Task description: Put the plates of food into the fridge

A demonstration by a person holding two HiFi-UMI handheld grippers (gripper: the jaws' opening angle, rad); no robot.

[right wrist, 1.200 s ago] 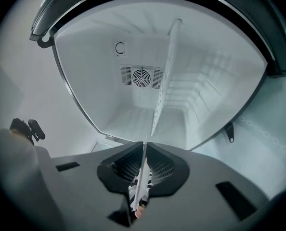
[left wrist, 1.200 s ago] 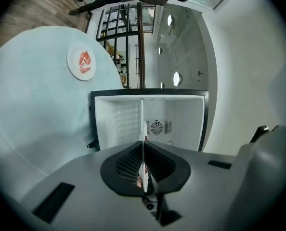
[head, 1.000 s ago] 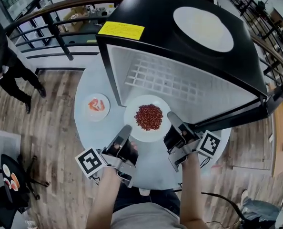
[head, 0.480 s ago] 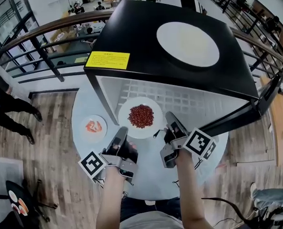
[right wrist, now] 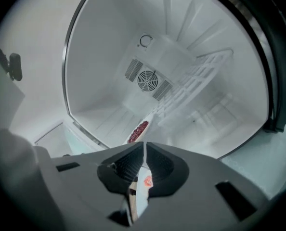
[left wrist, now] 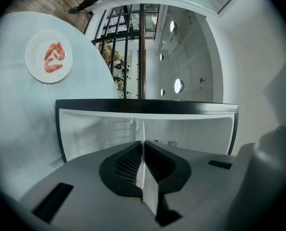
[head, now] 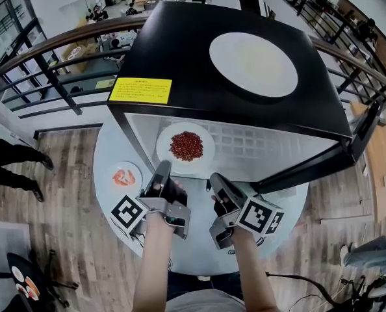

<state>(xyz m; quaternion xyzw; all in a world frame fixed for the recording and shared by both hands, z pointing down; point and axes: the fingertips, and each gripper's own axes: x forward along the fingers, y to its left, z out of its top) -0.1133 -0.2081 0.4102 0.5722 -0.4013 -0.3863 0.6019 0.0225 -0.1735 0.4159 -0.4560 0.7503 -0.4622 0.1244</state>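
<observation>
A white plate of red beans lies on the floor of the open black fridge, just past its threshold. My left gripper is shut on that plate's near-left rim. In the left gripper view the plate shows edge-on as a thin white line running out of the jaws. My right gripper is shut and sits by the plate's near-right rim; I cannot tell whether it touches. The right gripper view shows the beans just beyond its tips. A second plate, with shrimp, rests on the round table left of the fridge.
The fridge door stands open at the right. A white wire shelf sits inside above the plate, with a fan grille on the back wall. A large white plate lies on the fridge's top. The pale table ends near me.
The plate of beans has slid from the threshold deeper into the fridge, with the left gripper following it. The right gripper has shifted from the plate's right rim towards its near side and rolled.
</observation>
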